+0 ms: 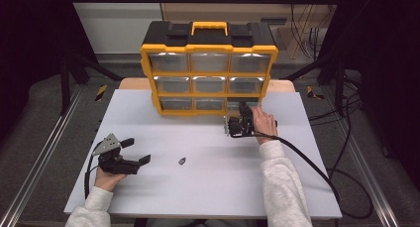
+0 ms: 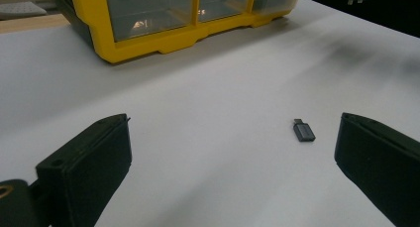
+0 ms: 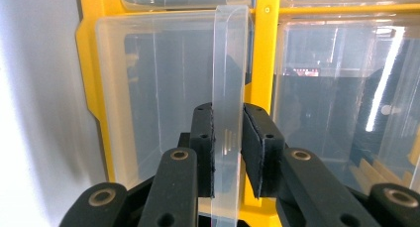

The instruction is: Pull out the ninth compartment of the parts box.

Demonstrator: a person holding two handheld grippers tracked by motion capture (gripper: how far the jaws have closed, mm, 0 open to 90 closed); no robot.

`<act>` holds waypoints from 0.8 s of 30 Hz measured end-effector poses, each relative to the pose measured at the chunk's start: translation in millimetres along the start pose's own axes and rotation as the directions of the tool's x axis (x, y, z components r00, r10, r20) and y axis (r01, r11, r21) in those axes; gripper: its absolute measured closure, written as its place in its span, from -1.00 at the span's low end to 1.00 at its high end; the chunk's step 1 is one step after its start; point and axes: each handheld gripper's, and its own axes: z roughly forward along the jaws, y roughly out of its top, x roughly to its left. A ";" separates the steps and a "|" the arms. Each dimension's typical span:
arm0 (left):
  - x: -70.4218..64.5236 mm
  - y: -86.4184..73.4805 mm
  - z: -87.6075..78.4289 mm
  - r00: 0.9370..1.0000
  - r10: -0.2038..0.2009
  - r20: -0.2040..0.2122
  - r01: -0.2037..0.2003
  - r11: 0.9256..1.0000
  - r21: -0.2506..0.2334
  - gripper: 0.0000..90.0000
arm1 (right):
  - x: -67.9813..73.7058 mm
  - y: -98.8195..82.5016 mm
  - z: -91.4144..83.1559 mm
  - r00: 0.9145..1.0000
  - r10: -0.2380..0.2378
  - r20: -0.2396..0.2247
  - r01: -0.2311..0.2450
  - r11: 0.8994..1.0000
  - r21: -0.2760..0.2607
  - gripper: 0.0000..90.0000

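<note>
A yellow and black organizer point(image 1: 210, 49) with clear drawers stands upright at the back of the table. My right gripper point(image 1: 243, 109) is at its bottom right drawer point(image 1: 236, 103). In the right gripper view the jaws of my right gripper point(image 3: 228, 147) are shut on that drawer's clear pull tab point(image 3: 229, 63). A small dark adapter-like plug point(image 1: 182, 161) lies on the table in front. My left gripper point(image 1: 136, 151) stands open just left of it, resting low near the table. In the left gripper view the plug point(image 2: 303, 132) lies between the jaws of my left gripper point(image 2: 233, 152), near the right one.
The pale grey table point(image 1: 208, 192) has bare surface around the plug and toward the front edge. A black cable point(image 1: 317, 167) trails from the right gripper over the table's right side. Metal rails and dark floor flank the table.
</note>
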 end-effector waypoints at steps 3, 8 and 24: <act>0.0 0.0 0.0 1.000 0.000 0.000 0.000 1.000 0.000 -0.99 | 0.5 -0.4 -1.0 1.000 -0.002 0.003 0.002 1.000 -0.006 0.70; -0.2 0.0 0.3 1.000 0.001 0.000 -0.001 1.000 0.002 -0.99 | 1.0 -0.4 -4.1 1.000 -0.003 0.000 0.003 1.000 -0.004 0.70; -1.0 0.2 0.3 1.000 0.003 0.000 -0.003 1.000 0.001 -0.99 | 3.1 -0.2 -11.9 1.000 -0.009 0.005 0.009 1.000 -0.012 0.70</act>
